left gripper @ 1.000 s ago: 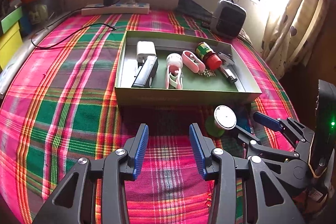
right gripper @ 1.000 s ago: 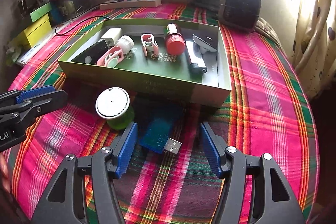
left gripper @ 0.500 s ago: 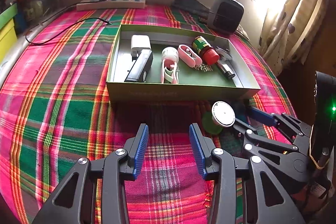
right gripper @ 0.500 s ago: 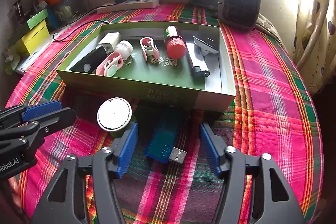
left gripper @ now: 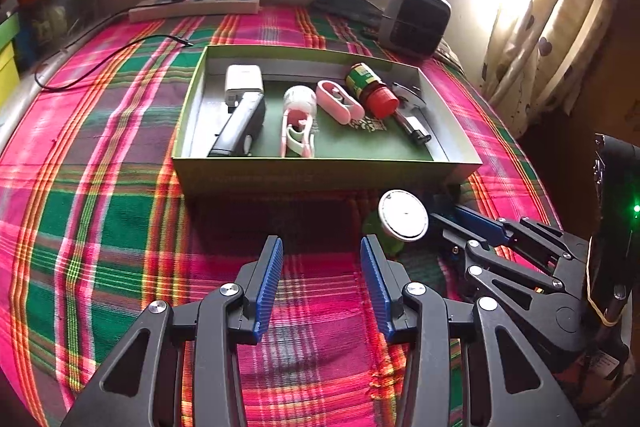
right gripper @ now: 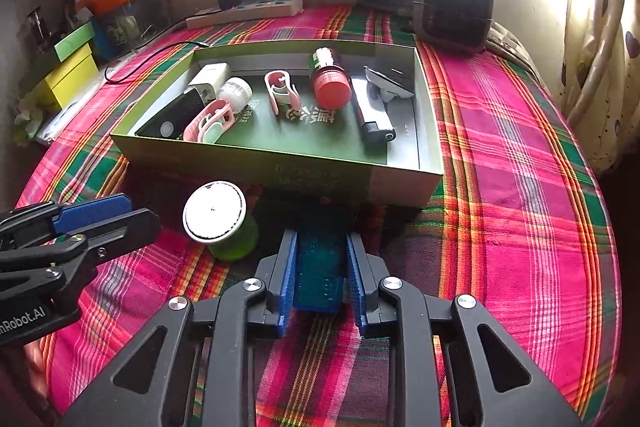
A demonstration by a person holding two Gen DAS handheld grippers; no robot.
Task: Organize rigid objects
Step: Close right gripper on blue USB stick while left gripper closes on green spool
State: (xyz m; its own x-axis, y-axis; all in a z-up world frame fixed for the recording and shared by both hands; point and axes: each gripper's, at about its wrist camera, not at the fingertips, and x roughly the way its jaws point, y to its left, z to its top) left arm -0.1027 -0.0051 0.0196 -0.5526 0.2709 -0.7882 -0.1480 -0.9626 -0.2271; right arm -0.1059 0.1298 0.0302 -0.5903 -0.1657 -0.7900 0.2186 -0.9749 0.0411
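Observation:
A green box (right gripper: 280, 171) (left gripper: 320, 171) on the plaid cloth holds a red-capped bottle (right gripper: 330, 83), pink clips, a white charger, a black device and a lighter. My right gripper (right gripper: 320, 267) is shut on a blue USB device (right gripper: 320, 267) lying on the cloth just in front of the box. A green jar with a white lid (right gripper: 216, 217) (left gripper: 402, 215) stands left of it. My left gripper (left gripper: 320, 271) is open and empty above the cloth, left of the jar; it also shows in the right wrist view (right gripper: 100, 219).
A dark heater (right gripper: 454, 5) stands at the back right. A power strip (right gripper: 244, 13) with a plugged charger lies along the back wall, its cable (left gripper: 100, 67) trailing over the cloth. Coloured boxes (right gripper: 72, 67) and an orange tray sit at the left. Curtains hang right.
My right gripper moved forward over the blue USB device and closed its fingers on it. The left gripper stayed open and shifted slightly.

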